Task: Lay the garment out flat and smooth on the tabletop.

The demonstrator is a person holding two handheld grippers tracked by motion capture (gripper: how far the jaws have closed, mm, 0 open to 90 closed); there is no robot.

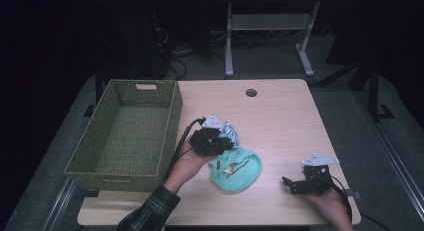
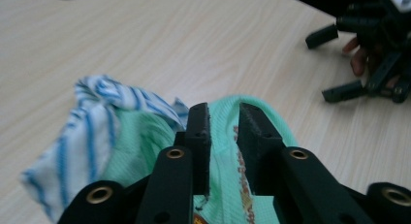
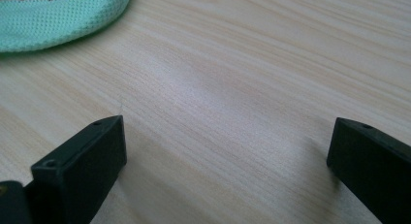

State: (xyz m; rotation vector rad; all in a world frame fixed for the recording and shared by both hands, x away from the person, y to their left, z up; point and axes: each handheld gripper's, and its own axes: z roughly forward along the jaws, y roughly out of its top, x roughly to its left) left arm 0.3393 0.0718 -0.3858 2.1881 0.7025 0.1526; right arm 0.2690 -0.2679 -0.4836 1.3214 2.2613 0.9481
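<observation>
Left gripper point(image 2: 223, 132) sits right on top of the mint-green garment point(image 2: 271, 122), its jaws drawn close with only a narrow gap between them, and a ridge of the green mesh runs up through that gap; whether the jaws actually bite the fabric, I cannot tell from here. In the high view the left gripper point(image 1: 220, 141) is over the upper left edge of the garment point(image 1: 237, 170), which lies crumpled near the middle of the wooden table point(image 1: 280, 116). Bunched against the green cloth is a blue-and-white striped cloth point(image 2: 92, 122), touching it on the far side from the person.

Over to the right gripper point(image 3: 225, 161): jaws spread wide, bare tabletop between them, the garment's rounded edge point(image 3: 58, 20) well apart from them. In the high view it point(image 1: 295, 183) rests low near the table's front right corner.

A green woven basket point(image 1: 170, 116) stands at the table's left edge.
</observation>
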